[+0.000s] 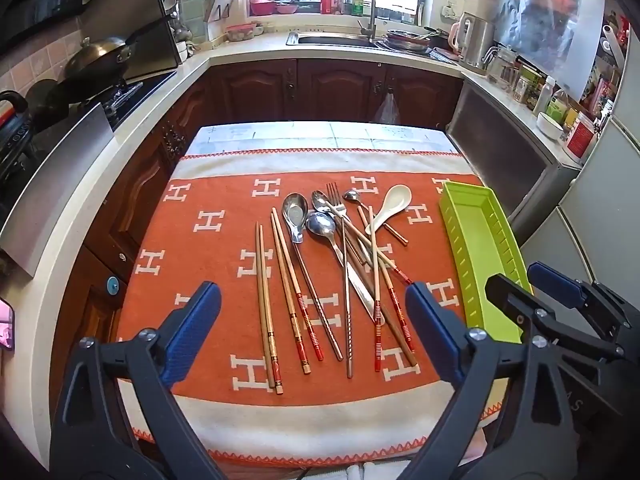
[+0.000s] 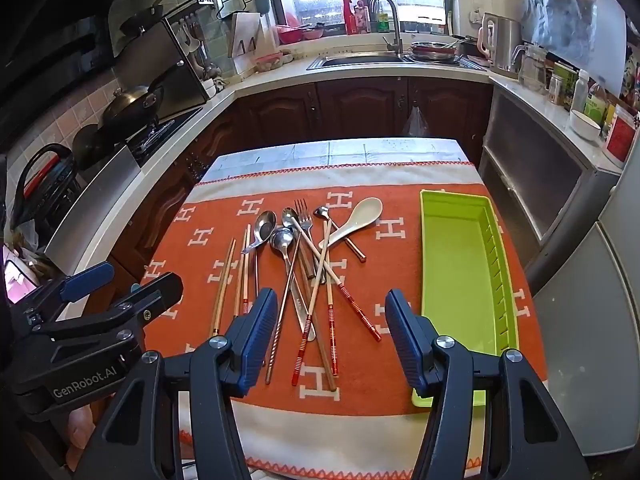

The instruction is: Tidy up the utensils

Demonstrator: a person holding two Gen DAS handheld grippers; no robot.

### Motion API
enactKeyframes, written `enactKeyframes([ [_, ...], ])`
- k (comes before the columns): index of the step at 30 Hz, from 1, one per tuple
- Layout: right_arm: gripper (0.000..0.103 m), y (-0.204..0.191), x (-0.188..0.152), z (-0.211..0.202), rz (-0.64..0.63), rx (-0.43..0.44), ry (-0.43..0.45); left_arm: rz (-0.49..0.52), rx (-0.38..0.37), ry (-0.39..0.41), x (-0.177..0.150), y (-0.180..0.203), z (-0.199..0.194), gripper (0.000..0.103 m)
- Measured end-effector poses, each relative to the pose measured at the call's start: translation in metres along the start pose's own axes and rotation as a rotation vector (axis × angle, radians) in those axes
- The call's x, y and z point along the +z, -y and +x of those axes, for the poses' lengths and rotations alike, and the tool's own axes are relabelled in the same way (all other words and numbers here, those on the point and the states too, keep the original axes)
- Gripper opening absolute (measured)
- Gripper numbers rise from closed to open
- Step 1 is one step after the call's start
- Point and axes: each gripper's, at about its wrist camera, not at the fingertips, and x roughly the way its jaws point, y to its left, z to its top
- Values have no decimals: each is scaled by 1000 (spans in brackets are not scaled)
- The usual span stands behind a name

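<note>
A pile of utensils (image 1: pixel 340 264) lies on the orange cloth: several wooden chopsticks (image 1: pixel 266 312), metal spoons (image 1: pixel 294 212), a fork (image 1: pixel 335 196) and a white ceramic spoon (image 1: pixel 394 200). The pile also shows in the right wrist view (image 2: pixel 308 276). An empty lime-green tray (image 1: pixel 480 256) stands at the right, also in the right wrist view (image 2: pixel 460 280). My left gripper (image 1: pixel 312 324) is open above the near ends of the chopsticks. My right gripper (image 2: pixel 332 336) is open above the pile's near end, just left of the tray.
The small table (image 1: pixel 320 424) with an orange H-patterned cloth stands in a kitchen. Counters run along the left, back and right. A stove with a wok (image 1: pixel 96 56) is at the left, a sink (image 1: pixel 336 38) at the back, a grey fridge (image 2: pixel 600 320) at the right.
</note>
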Motion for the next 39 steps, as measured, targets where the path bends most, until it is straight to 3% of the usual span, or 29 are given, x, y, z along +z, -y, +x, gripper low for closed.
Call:
enactKeyframes([
  [12, 57, -3, 3, 1, -10, 4, -20, 4, 40, -9, -1, 0, -1, 86],
  [39, 57, -7, 5, 9, -12, 2, -42, -18, -17, -25, 1, -6, 7, 86],
])
